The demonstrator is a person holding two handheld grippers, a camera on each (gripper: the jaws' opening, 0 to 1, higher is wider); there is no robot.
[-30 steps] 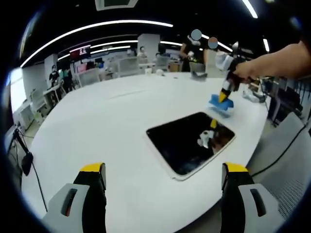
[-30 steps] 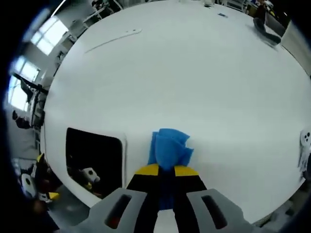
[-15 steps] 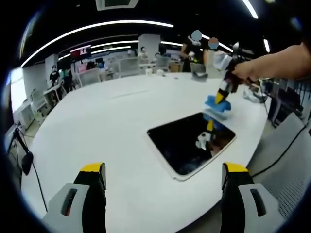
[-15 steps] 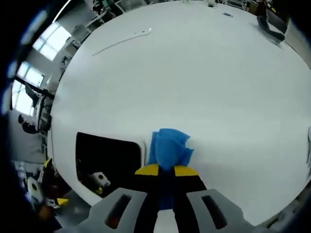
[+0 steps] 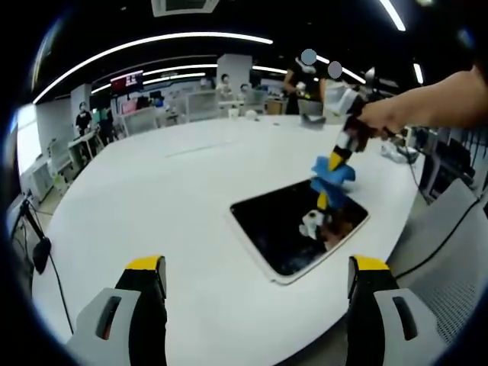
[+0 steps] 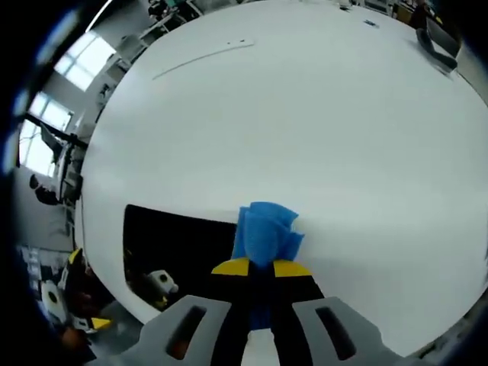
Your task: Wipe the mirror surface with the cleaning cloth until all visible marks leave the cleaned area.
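Right hand-held gripper [image 6: 261, 268], jaws clamped on the blue cloth [image 6: 264, 230], hangs above the dark mirror's [image 5: 293, 223] upper-right edge; left hand-held gripper [image 5: 257, 274] gapes wide, empty.

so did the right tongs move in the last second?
Yes. In the left gripper view the right tongs carried the cloth from the table toward the mirror, now over its far edge.

Mirror [image 5: 297, 225] lies flat on the table [image 5: 152, 198], near its edge. Right gripper [image 5: 335, 156] holds the cloth [image 5: 332, 171] over the mirror's far corner; in the right gripper view the cloth [image 6: 264, 232] sits at the mirror [image 6: 179, 244] edge. Left gripper [image 5: 255, 305] stands before the mirror, well apart.
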